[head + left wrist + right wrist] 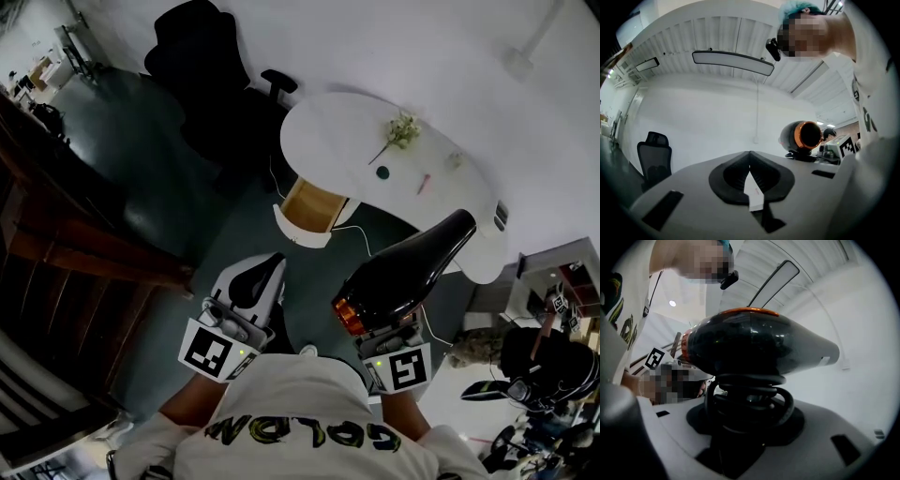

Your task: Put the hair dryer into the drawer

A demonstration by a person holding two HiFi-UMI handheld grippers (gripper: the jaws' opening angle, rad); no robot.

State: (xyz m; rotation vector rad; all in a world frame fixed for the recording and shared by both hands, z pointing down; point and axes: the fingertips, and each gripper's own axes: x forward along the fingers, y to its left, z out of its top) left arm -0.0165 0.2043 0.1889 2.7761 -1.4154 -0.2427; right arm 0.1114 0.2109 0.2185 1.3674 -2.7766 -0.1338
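A black hair dryer (412, 267) with an orange ring at its rear sits in my right gripper (384, 323), whose jaws are closed on its handle. In the right gripper view the hair dryer (754, 345) fills the middle, with its coiled black cord (750, 401) wrapped round the handle between the jaws. My left gripper (255, 281) is held beside it, jaws together, nothing in them. The left gripper view shows the hair dryer (802, 137) end-on at the right. An open wooden drawer (309, 208) hangs under the white table (356, 122) ahead.
A black office chair (211, 66) stands left of the table. On the table lie a sprig of flowers (401, 131) and a few small items. Dark wooden furniture (66, 216) runs along the left. A white cable (352, 230) trails on the floor by the drawer.
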